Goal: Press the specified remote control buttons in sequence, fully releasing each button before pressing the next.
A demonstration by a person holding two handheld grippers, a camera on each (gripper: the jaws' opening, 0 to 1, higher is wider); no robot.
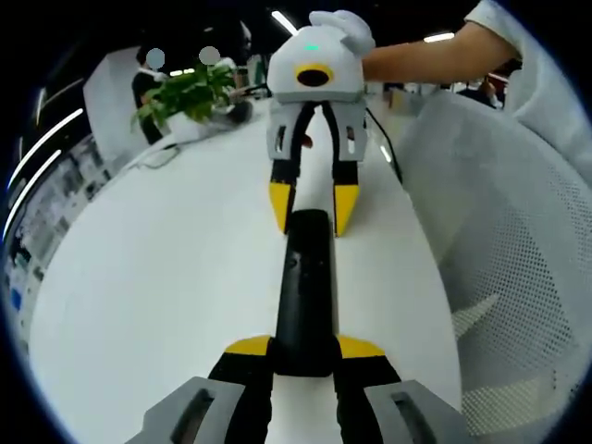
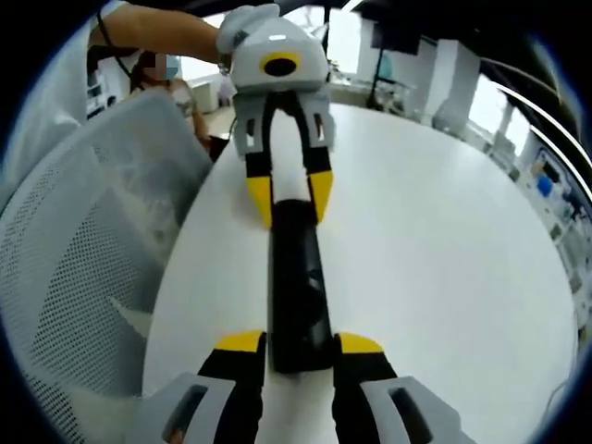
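One remote (image 1: 303, 291) is lying lengthwise on the white table (image 1: 166, 277) and serves here as the landmark; it is the only remote, and two grippers are meeting it from opposite ends. In the left gripper view, a potted plant (image 1: 190, 92) is standing far left of the remote, the left gripper (image 1: 304, 350) is closing its yellow-tipped jaws against the sides of the remote's near end, the right gripper (image 1: 313, 205) is straddling its far end with jaws spread to either side, apparently just touching it, and one mesh chair (image 1: 518, 268) is sitting to the remote's right. In the right gripper view, the same chair (image 2: 83, 250) is lying left of the remote (image 2: 298, 287), the right gripper (image 2: 300, 351) is bracketing the near end with its tips beside the casing, and the left gripper (image 2: 288, 196) is holding the far end. Whether the right jaws are pressing or merely flanking cannot be told. The buttons are too dark to distinguish. Likely risks: a jaw tip that is coming down off-centre could be striking a neighbouring button, and a loose hold at one end could be letting the remote pivot or slide on the smooth tabletop.
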